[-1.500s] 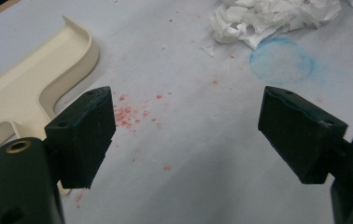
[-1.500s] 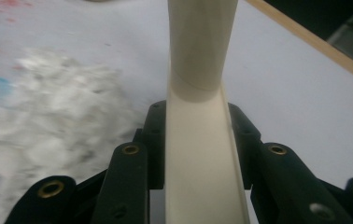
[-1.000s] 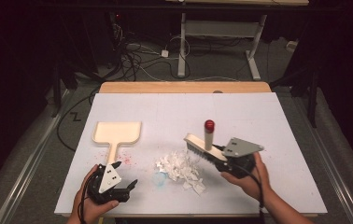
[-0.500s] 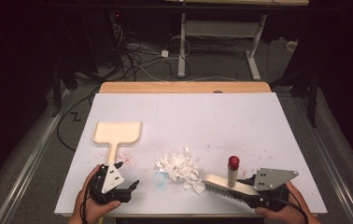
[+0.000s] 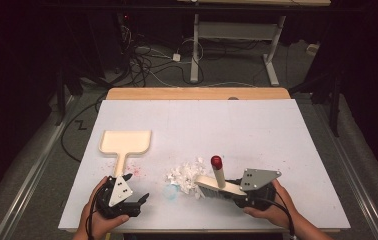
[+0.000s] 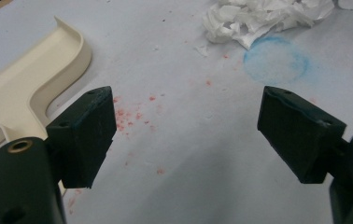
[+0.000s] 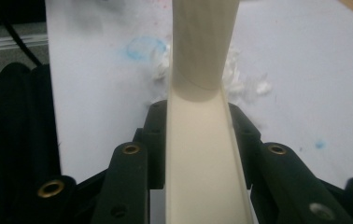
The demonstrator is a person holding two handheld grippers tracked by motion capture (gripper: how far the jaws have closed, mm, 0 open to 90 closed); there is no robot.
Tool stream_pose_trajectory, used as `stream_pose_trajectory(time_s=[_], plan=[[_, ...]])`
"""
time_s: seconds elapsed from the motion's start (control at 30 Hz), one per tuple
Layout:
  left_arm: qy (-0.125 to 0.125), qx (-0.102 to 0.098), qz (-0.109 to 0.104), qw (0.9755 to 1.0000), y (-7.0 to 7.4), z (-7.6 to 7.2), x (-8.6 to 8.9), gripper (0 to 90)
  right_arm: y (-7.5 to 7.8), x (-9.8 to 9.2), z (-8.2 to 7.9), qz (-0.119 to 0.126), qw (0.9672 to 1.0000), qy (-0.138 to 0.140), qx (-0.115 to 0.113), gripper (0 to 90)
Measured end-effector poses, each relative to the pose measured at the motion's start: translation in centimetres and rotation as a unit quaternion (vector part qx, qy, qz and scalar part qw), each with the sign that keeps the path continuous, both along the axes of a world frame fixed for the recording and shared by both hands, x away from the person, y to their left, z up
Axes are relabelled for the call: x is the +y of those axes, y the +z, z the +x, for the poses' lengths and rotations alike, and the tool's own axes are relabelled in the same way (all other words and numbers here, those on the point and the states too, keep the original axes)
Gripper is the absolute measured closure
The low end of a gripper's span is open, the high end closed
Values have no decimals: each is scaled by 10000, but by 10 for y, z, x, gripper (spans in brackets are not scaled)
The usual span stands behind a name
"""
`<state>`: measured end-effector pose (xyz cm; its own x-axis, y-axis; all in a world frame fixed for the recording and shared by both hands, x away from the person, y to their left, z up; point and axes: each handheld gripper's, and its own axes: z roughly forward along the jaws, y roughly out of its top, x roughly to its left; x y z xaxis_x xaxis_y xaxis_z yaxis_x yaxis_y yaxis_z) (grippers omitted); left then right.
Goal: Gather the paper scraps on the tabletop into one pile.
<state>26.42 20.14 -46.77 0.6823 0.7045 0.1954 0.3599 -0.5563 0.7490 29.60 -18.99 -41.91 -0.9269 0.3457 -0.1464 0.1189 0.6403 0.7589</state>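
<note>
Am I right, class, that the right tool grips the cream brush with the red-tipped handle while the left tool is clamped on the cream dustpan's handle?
Not quite. In the left gripper view the left tool is open, its jaws apart over bare table, with the cream plastic dustpan lying beside it. The right tool does grip the cream brush with the red-tipped handle.

The far half of the desk lies bare from edge to edge, open to any pass. Toward the near edge, a cream dustpan blocks the left side, its handle running toward the left hand-held gripper. A heap of torn paper sits mid-desk, touching the brush clamped in the right hand-held gripper. A narrow lane stays open between dustpan and paper.
</note>
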Motion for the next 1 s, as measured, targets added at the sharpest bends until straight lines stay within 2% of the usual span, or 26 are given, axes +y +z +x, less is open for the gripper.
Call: stream_pose_trajectory(time_s=[0.1, 0.2, 0.23, 0.3, 0.37, 0.4, 0.53, 0.57, 0.6, 0.67, 0.7, 0.8, 0.83, 0.87, 0.9, 0.93, 1.0], plan=[[-47, -56, 57, 10000, 1, 0, 0, 185, 4, 10, 5, 51, 9998, -33, -170, 676], [-47, -56, 66, 10000, 0, 0, 0, 185, 7, 14, 8, 78, 9998, 45, -185, 676], [-24, 7, 44, 10000, 0, -1, 0, 185, 7, 14, 7, 67, 9998, 49, -175, 676], [-30, -57, 41, 10000, 1, -1, 1, 185, 9, 11, 5, 42, 9998, 81, -177, 675], [6, -11, 7, 10000, 1, -2, 1, 185, 12, 4, 1, 41, 9998, 42, -181, 675], [-5, -75, 21, 10000, 1, -1, 2, 186, 14, 1, -1, 32, 9998, 34, -195, 675], [-5, -81, 29, 10000, 1, -1, 1, 186, 24, -12, -11, 206, 9990, -141, -371, 675], [10, -22, 10, 10000, 1, -2, 1, 185, 28, -15, -13, 278, 9987, -164, -405, 675], [-13, -78, 40, 10000, 1, -1, 0, 185, 31, -17, -14, 365, 9982, -230, -427, 675], [4, -21, 37, 10000, 1, -1, -1, 185, 35, -20, -12, 526, 9969, -360, -469, 675], [-21, -70, 54, 10000, 1, -1, -1, 185, 36, -20, -11, 556, 9965, -420, -470, 675], [-30, -63, 51, 10000, 1, 0, -1, 185, 36, -18, -4, 697, 9938, -696, -510, 675], [-2, 4, 41, 10000, 0, 0, -2, 185, 36, -17, -1, 726, 9928, -792, -525, 675], [3, 8, 51, 10000, 0, 0, -2, 186, 35, -14, 3, 709, 9910, -936, -636, 675], [-5, 21, 43, 10000, -1, 0, -2, 186, 31, -8, 12, 592, 9867, -1228, -886, 675], [-9, 26, 43, 10000, -1, 0, -2, 186, 31, -8, 12, 592, 9867, -1228, -886, 675], [-26, -34, 70, 10000, -1, 1, -1, 186, 24, -1, 25, 556, 9813, -1575, -961, 675]])
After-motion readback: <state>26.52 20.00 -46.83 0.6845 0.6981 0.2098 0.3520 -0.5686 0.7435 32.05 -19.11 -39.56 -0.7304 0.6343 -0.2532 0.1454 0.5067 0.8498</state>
